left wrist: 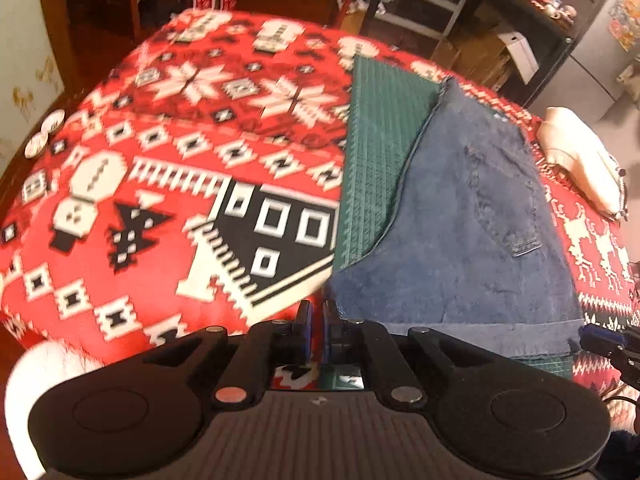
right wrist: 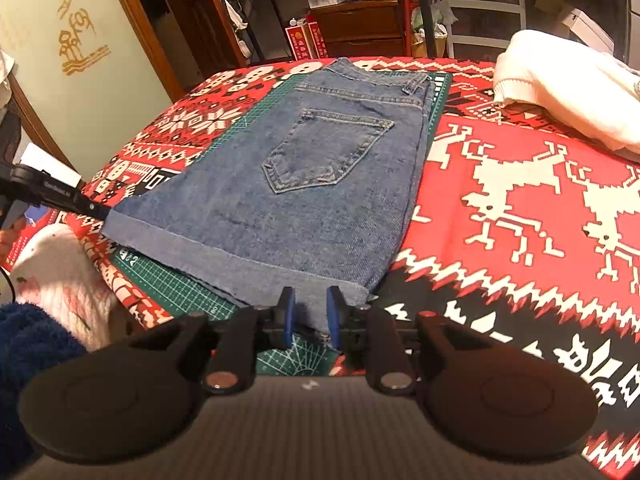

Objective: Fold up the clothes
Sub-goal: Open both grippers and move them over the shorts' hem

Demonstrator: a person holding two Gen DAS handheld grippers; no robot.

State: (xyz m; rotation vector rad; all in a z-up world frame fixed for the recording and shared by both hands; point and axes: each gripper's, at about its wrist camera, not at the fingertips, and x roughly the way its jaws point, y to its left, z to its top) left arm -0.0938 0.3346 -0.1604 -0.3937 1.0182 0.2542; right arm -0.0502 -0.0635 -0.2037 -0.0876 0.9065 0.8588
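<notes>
Two claws low at the near edge of the surface [right wrist: 520, 208], over a red patterned cloth. Denim shorts [right wrist: 312, 184] folded flat on a green cutting mat [right wrist: 180, 292], back pocket up, waistband toward the far side, cuffed hem nearest. Right claw [right wrist: 310, 312] at the near right corner of the hem, pads either side of a fold of denim, clenched on the shorts. Left claw [left wrist: 316, 324] at the near left corner of the shorts, jaws drawn nearly together, clenched; whether any denim sits between the pads cannot tell, with only red cloth visible in the thin gap. Cream sweater [right wrist: 560, 84] bunched on the cloth to the right of the shorts, well apart from them. Small white dishes [left wrist: 46, 132] at the far left edge in the left wrist view.
</notes>
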